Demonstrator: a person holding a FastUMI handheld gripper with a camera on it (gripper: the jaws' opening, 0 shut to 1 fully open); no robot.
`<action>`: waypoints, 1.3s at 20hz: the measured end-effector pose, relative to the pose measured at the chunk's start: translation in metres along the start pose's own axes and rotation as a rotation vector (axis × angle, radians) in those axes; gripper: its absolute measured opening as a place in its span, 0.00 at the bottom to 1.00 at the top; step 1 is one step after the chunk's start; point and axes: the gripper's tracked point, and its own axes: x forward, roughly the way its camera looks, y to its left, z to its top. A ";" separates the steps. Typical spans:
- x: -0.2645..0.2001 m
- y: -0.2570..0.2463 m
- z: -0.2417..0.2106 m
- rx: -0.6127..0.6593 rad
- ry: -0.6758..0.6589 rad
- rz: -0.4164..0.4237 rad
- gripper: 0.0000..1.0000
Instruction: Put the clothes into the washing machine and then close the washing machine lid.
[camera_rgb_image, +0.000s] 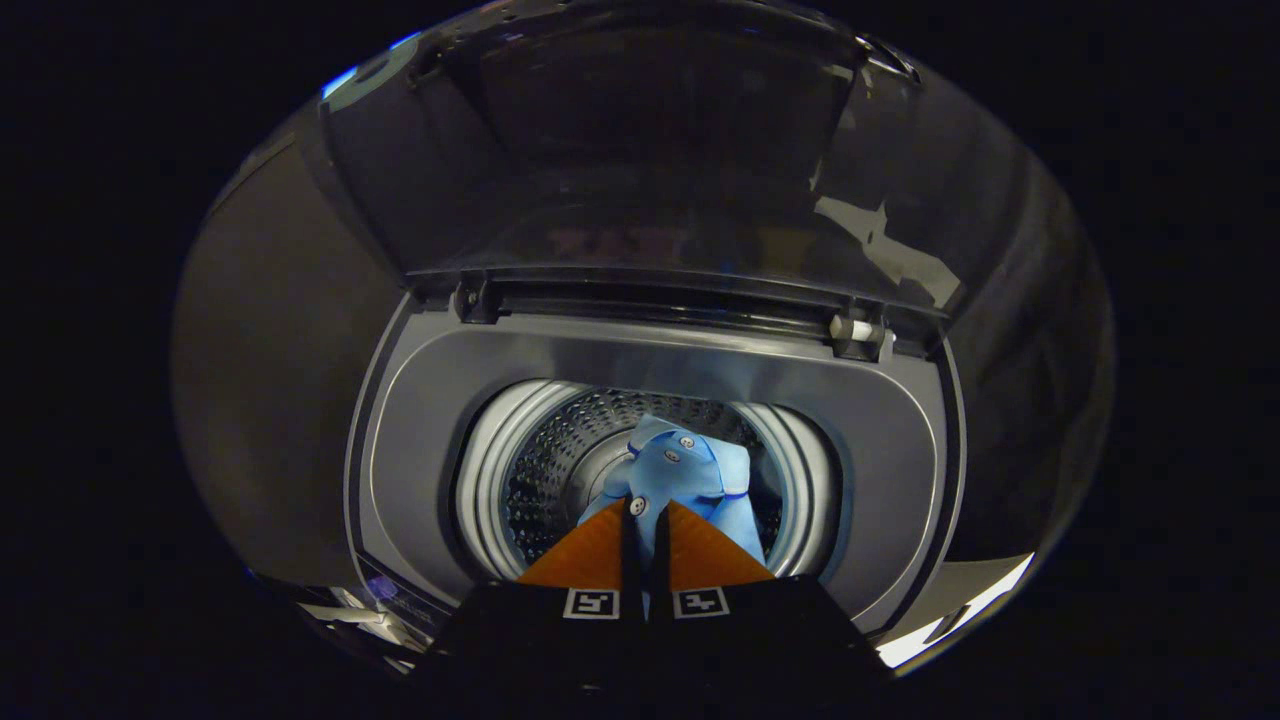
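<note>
Orange fingers (645, 505) were nearly closed, with just a thin gap between the tips. A fold of the blue shirt (690, 475) sat in that gap, so both fingers were pinching the cloth. Each finger had a small black and white square mark near its base.

From the tips, the shirt hung out toward 12 and 1 o'clock. It was light blue, with white buttons and a thin dark blue line on the collar. It was inside the round mouth of the drum (560, 470), over the open hole, with part of it falling down at 4 o'clock from the tips beside the right finger.

The drum was shiny metal with lots of tiny holes in its wall. A pale ring went around its mouth.

Around the ring, at 12 o'clock and out to both sides, was the grey top of the washing machine (420, 440).

Farther off at 12 o'clock, the lid (650, 140) stood up open. It was dark and see-through, with bright patches of light on it. Its hinges sat along its low edge, one at 11 o'clock and one at 1 o'clock.
</note>
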 end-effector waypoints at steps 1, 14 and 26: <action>0.000 0.001 -0.001 0.003 0.000 0.008 0.05; 0.005 0.006 -0.019 0.096 0.066 0.056 0.07; -0.010 0.009 0.013 0.137 -0.084 0.101 0.99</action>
